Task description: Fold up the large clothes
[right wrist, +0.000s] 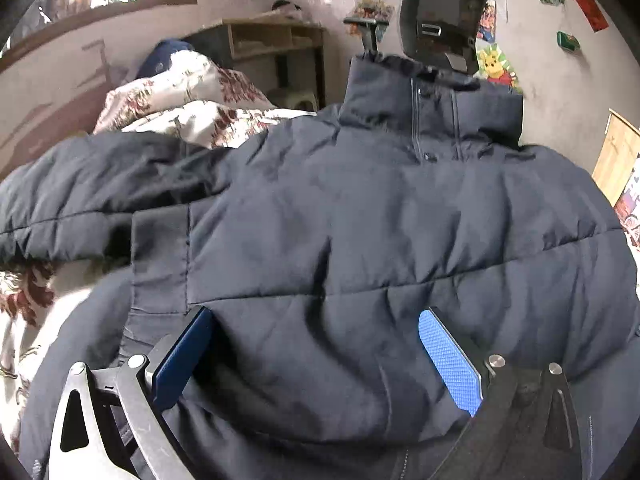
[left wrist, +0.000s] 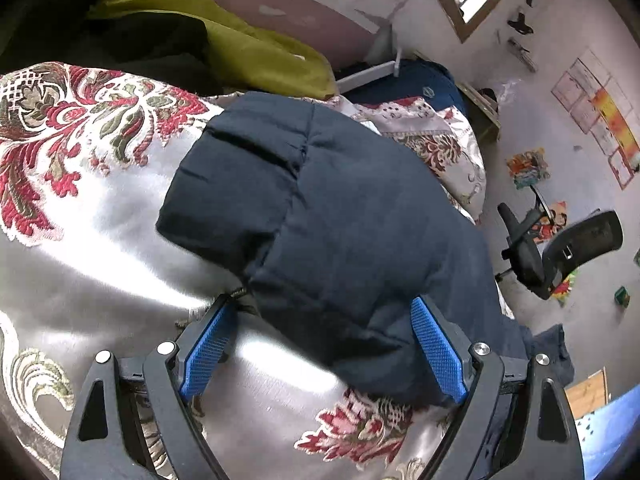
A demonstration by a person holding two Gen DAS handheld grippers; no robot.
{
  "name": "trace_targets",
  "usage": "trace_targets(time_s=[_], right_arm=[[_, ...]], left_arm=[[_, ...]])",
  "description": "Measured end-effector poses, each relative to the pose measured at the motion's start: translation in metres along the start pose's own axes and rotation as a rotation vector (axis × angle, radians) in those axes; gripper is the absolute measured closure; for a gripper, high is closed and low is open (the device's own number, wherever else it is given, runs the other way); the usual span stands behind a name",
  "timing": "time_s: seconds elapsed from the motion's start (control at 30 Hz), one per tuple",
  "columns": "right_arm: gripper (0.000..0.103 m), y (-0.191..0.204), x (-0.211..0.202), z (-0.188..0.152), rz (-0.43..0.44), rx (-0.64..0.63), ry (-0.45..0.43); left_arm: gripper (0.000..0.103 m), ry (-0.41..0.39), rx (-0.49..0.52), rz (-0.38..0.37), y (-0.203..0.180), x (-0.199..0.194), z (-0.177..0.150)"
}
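A dark navy puffer jacket (right wrist: 360, 220) lies spread on a bed, collar (right wrist: 432, 104) at the far end, one sleeve out to the left. In the left wrist view its sleeve (left wrist: 320, 216) lies on the silver floral bedspread (left wrist: 80, 220). My left gripper (left wrist: 324, 320) is open, jaws wide, with the sleeve's near end lying between the blue pads (left wrist: 436, 352). My right gripper (right wrist: 316, 328) is open, jaws wide, pressed onto the jacket's lower body with padded fabric bulging between the fingers (right wrist: 450, 356).
A black office chair (left wrist: 560, 248) stands on the floor right of the bed; its headrest (right wrist: 444, 12) rises behind the collar. A yellow-green and black pile (left wrist: 224, 40) lies at the bed's far side. A wooden desk (right wrist: 272, 36) stands by the wall.
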State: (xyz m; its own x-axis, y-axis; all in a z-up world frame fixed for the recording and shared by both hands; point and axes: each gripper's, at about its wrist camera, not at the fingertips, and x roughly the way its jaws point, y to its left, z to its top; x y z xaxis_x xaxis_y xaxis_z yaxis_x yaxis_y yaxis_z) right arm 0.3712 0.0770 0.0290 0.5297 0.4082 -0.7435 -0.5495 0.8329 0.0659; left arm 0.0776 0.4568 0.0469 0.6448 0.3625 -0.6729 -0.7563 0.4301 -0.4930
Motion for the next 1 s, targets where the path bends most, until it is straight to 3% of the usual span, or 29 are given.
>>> trace_targets(time_s=[0.23,0.33,0.4,0.57,0.77,1.0], right_arm=[[0.000,-0.003,0.003,-0.005,0.003,0.008,0.020],[0.000,-0.005,0.000,-0.007,0.008,0.023,0.026],[0.000,-0.007,-0.003,-0.008,0.011,0.030,0.026],[0.000,-0.014,-0.013,-0.012,0.021,0.048,0.008],[0.000,-0.029,-0.048,-0.014,0.010,0.088,-0.117],[0.000,-0.053,-0.079,-0.012,-0.020,0.111,-0.183]], left_arm=[[0.023,-0.082,0.043,0.018,-0.009,-0.007,-0.002],[0.041,-0.115,0.057,0.035,-0.014,-0.011,-0.003],[0.062,-0.149,0.080,0.058,-0.020,-0.017,-0.004],[0.083,-0.240,0.174,0.040,-0.046,-0.031,-0.002],[0.087,-0.368,0.349,-0.066,-0.100,-0.061,-0.018],[0.087,-0.413,0.542,-0.312,-0.180,-0.088,-0.048]])
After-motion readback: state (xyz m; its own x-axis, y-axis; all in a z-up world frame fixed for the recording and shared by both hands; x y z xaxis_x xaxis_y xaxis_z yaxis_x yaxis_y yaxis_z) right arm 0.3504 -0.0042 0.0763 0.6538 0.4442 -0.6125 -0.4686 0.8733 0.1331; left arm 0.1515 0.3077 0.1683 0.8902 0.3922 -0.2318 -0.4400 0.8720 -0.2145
